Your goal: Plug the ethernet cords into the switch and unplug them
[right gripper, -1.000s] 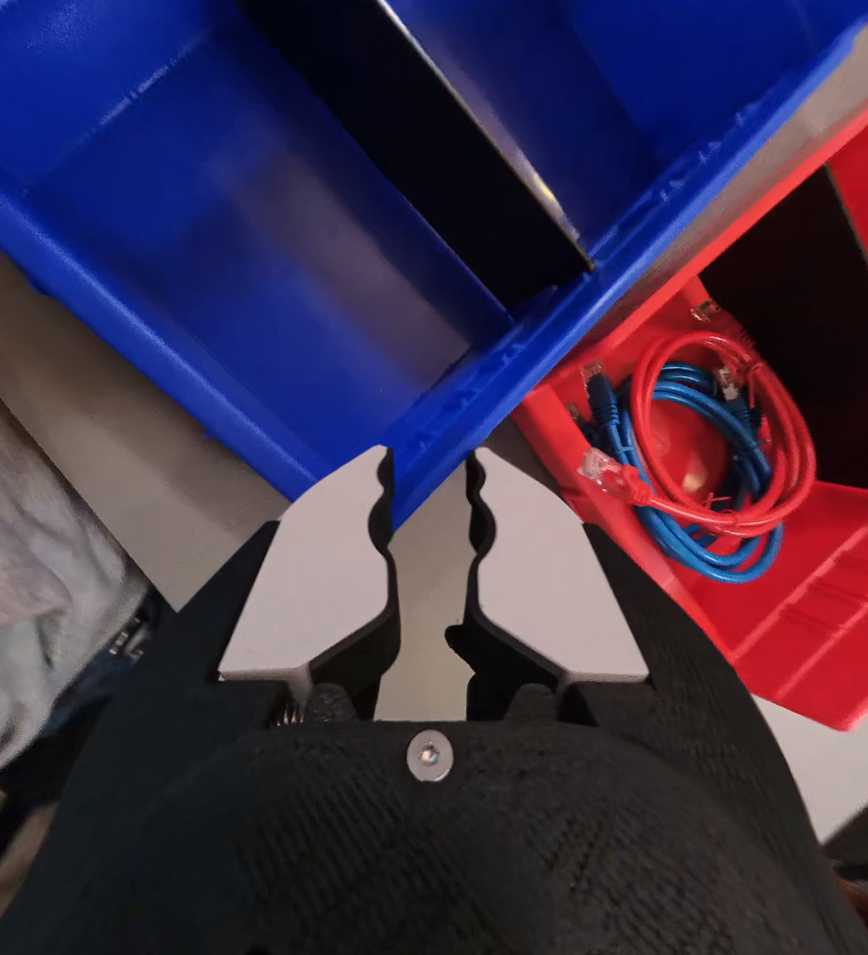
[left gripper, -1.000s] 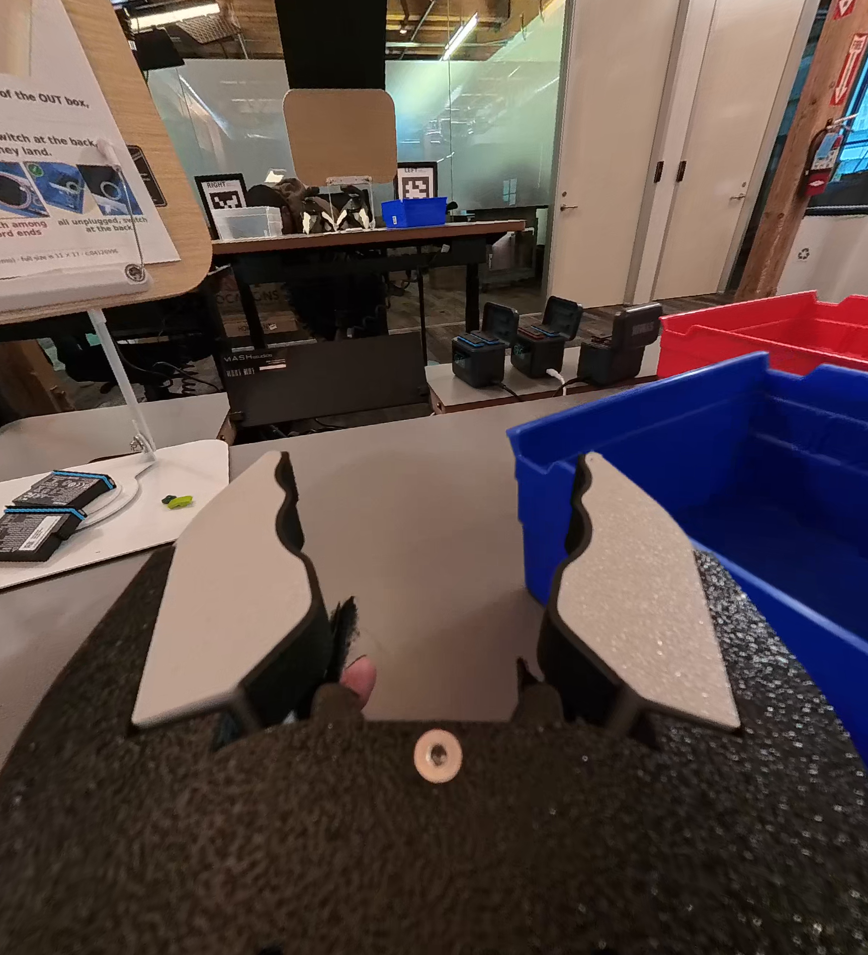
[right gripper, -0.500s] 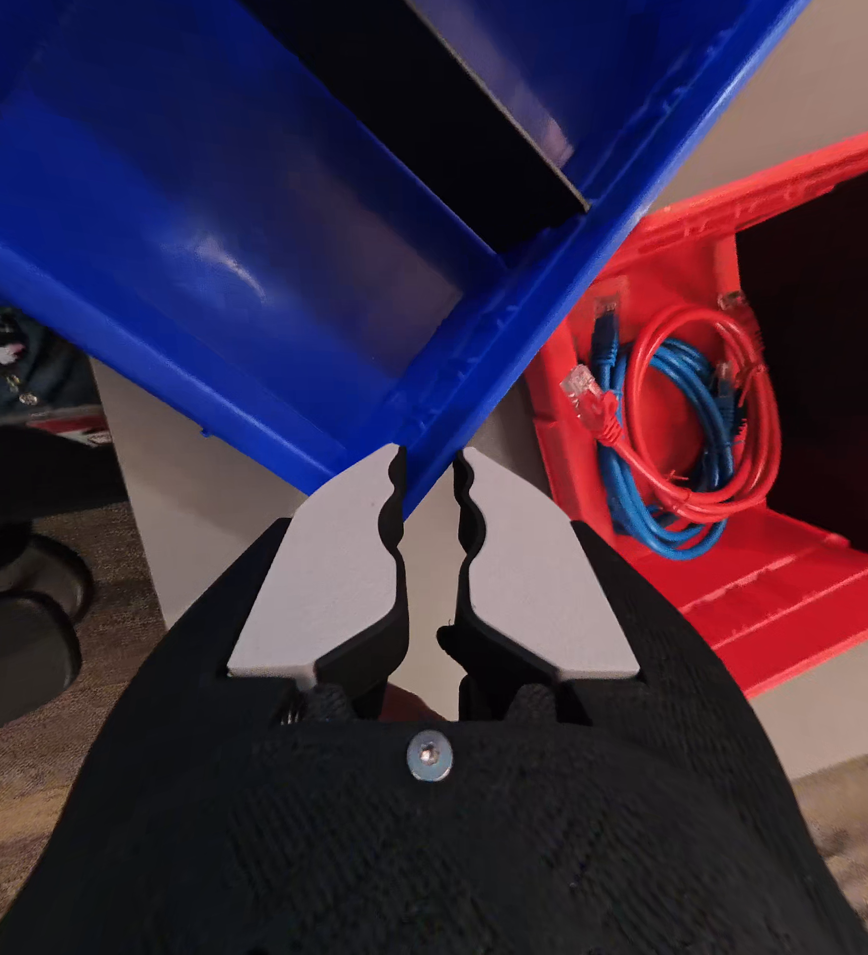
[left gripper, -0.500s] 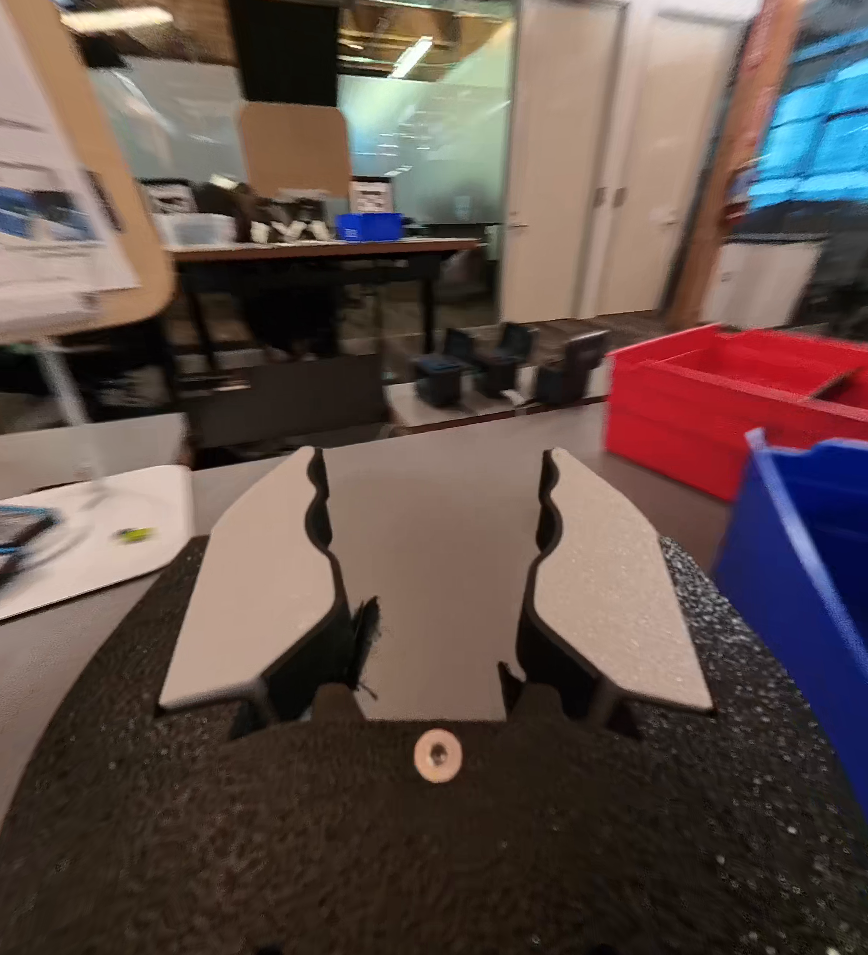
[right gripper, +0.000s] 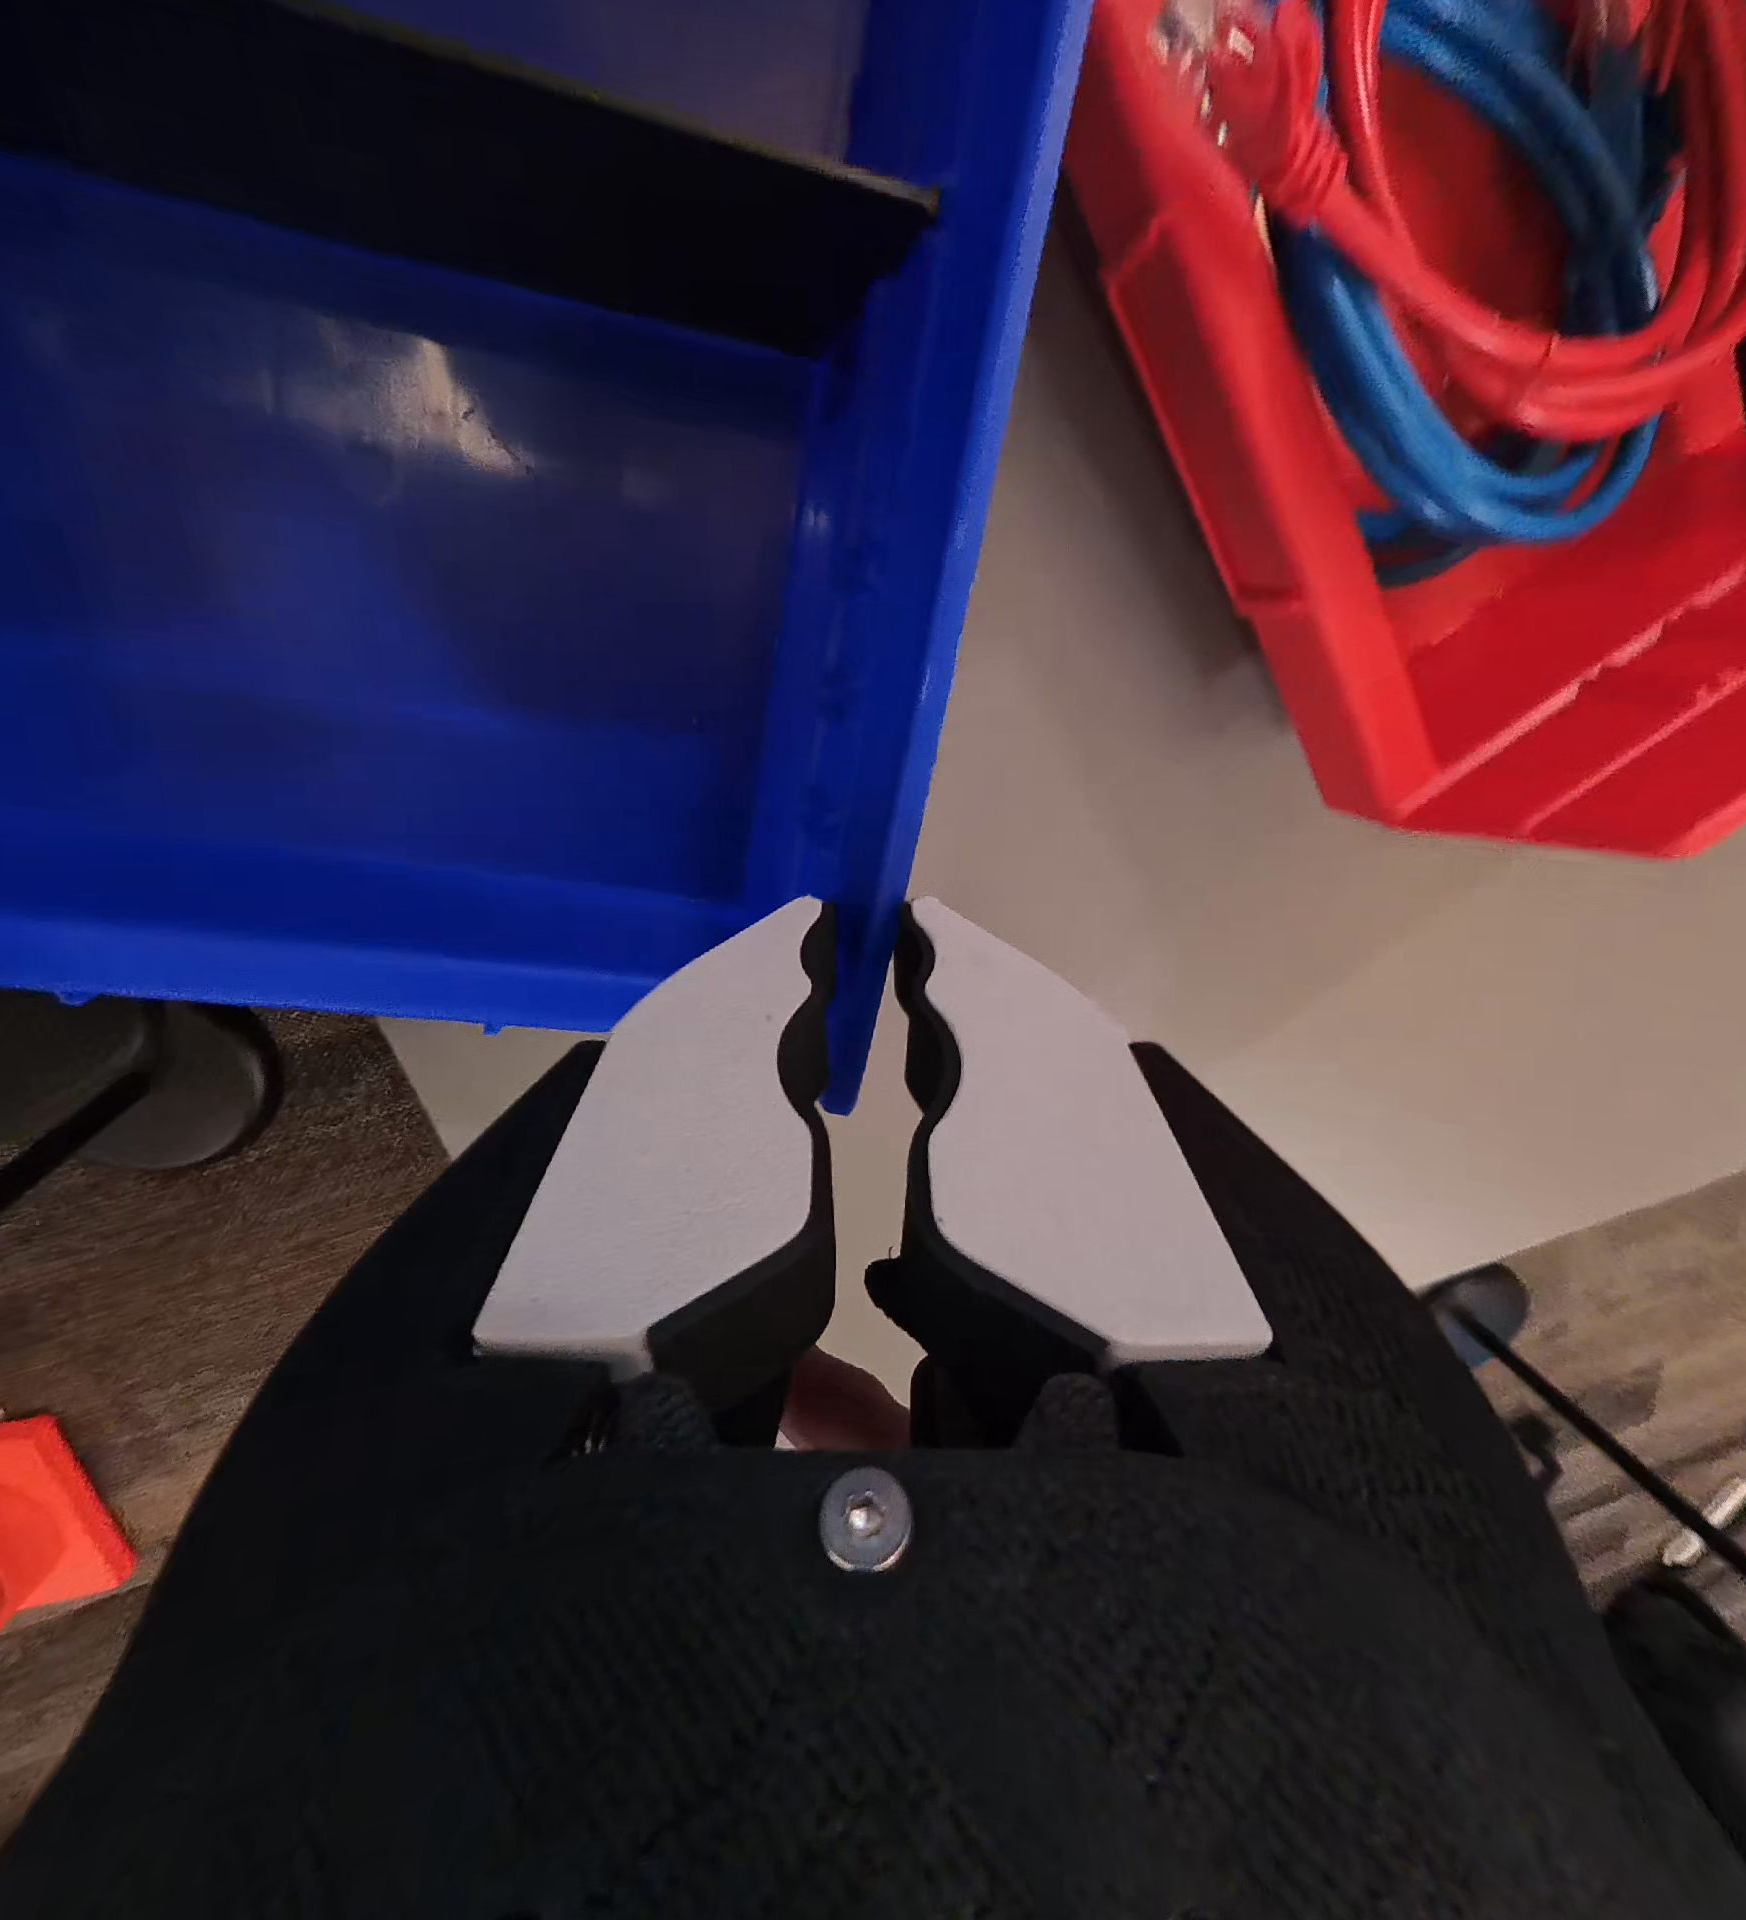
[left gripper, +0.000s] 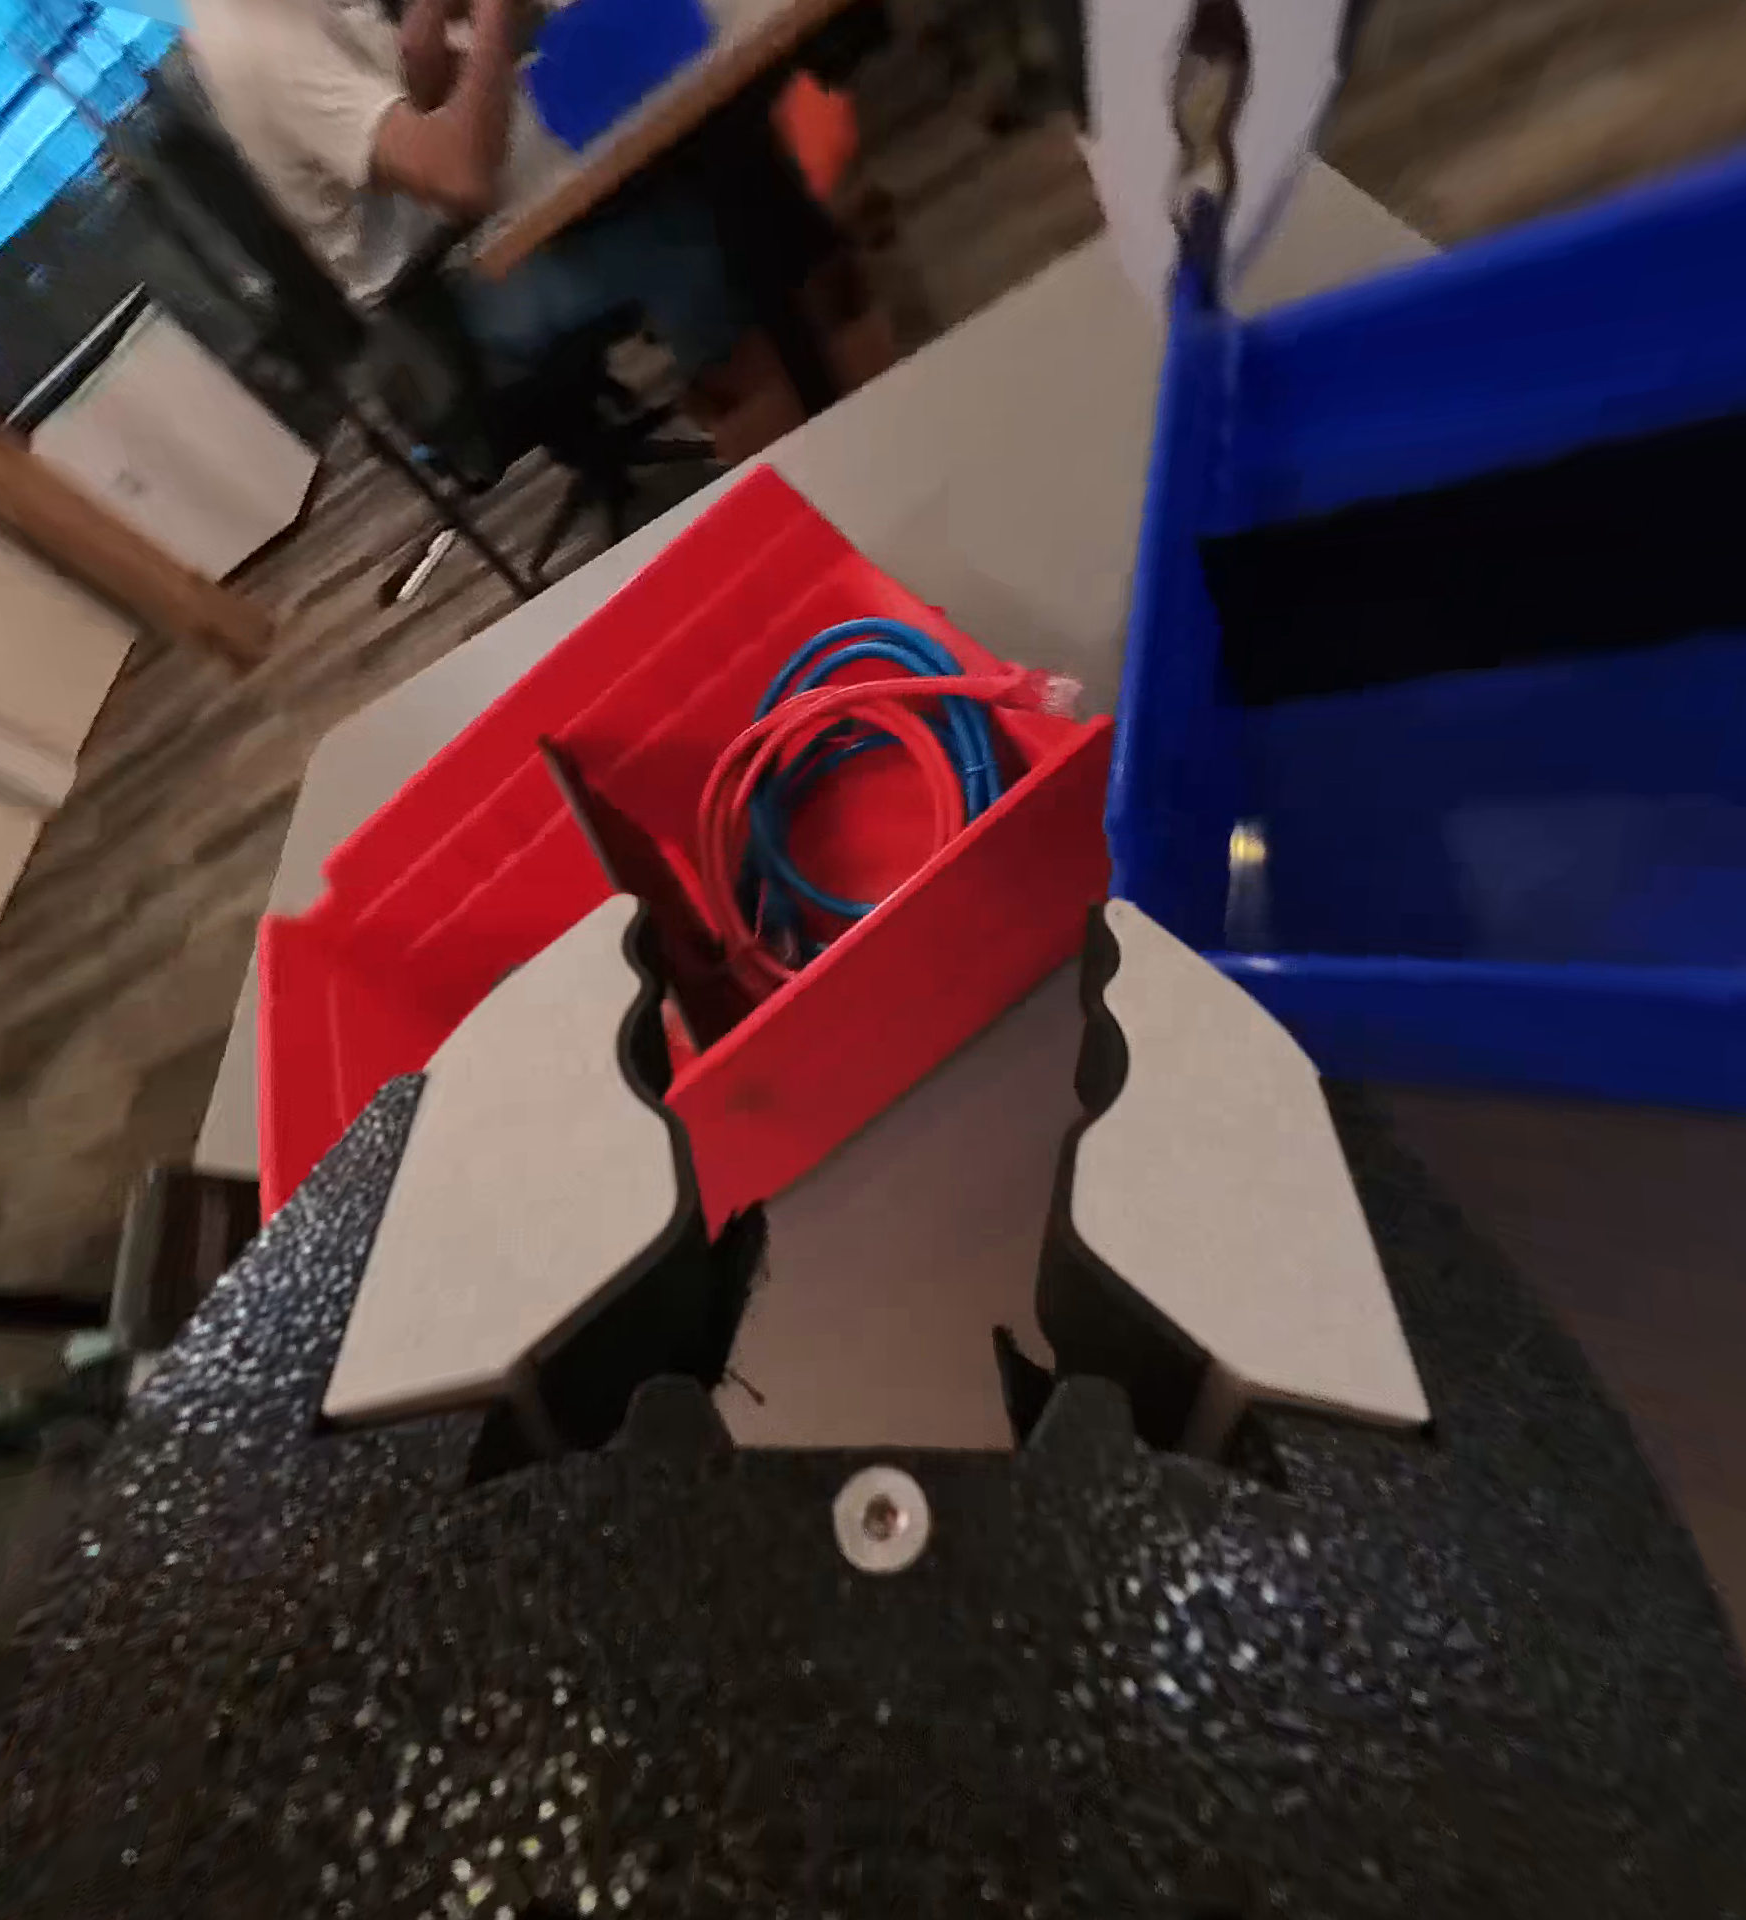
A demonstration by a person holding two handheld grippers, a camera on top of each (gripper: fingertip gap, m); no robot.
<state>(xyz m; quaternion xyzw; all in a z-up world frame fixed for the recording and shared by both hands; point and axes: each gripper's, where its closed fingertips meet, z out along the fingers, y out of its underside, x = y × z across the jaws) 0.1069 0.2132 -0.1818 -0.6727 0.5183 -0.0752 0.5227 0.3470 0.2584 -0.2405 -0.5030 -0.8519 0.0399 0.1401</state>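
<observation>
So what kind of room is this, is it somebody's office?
Probably a shared office or workshop. Plastic sorting bins, a blue bin and a red bin holding coiled network cables, sit on a grey table, and a person sits at another desk behind.

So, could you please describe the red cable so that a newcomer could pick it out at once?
Beside the big blue bin on the grey table sits a smaller red bin. In its end compartment two coils lie together: the red cable over a blue cable, with a clear plug at its free end.
</observation>
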